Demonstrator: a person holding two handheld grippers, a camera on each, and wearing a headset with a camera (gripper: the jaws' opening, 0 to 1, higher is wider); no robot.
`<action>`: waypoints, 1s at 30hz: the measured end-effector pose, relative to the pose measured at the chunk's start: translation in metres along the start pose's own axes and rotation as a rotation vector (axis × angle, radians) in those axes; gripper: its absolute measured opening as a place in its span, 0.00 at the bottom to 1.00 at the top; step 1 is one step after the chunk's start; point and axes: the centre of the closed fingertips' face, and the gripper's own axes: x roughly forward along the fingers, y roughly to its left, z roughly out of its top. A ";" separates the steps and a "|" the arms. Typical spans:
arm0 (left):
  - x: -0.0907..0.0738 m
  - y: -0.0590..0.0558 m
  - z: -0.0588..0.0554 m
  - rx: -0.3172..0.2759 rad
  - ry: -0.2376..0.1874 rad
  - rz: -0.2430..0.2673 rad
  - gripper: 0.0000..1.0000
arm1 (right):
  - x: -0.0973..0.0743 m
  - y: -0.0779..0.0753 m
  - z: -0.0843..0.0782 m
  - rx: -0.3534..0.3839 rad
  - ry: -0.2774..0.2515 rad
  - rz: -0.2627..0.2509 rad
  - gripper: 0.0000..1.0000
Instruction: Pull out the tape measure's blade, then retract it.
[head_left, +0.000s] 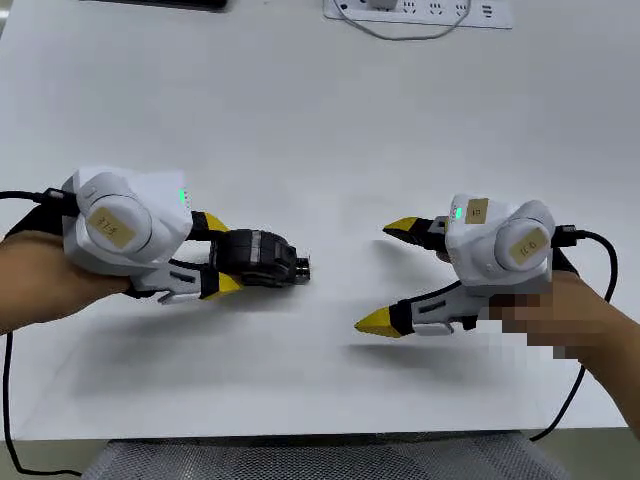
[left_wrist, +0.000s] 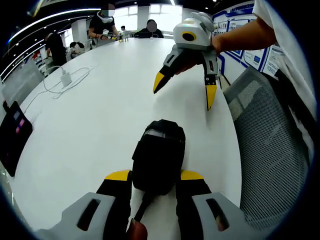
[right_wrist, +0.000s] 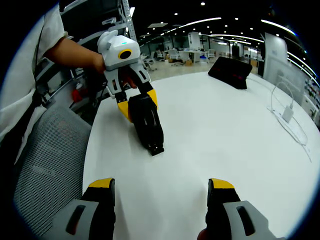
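Note:
A black tape measure (head_left: 262, 258) lies on the white table (head_left: 320, 130), held between the yellow-tipped jaws of my left gripper (head_left: 222, 255). In the left gripper view the tape measure (left_wrist: 158, 156) sits squeezed between both jaws, its blade end pointing away. My right gripper (head_left: 392, 275) hovers open to the right of it, a short gap from the blade tip. From the right gripper view the tape measure (right_wrist: 147, 122) points toward me with its blade hook near the table, and my right gripper (right_wrist: 161, 184) has nothing between its jaws.
A white power strip (head_left: 420, 10) with a cable lies at the table's far edge. A dark tablet (right_wrist: 230, 67) rests on the table beyond. A mesh chair (left_wrist: 267, 150) stands by the near edge. People sit at the table's far end in the left gripper view.

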 end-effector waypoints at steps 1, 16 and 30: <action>0.000 0.000 0.000 0.002 0.001 -0.001 0.29 | 0.000 0.000 0.000 0.000 -0.001 0.001 0.74; 0.002 0.000 -0.001 0.038 0.029 -0.004 0.28 | 0.006 -0.002 0.007 -0.022 -0.018 -0.001 0.69; 0.002 0.000 -0.002 0.061 0.048 0.002 0.26 | 0.022 0.000 0.021 -0.107 -0.028 0.015 0.52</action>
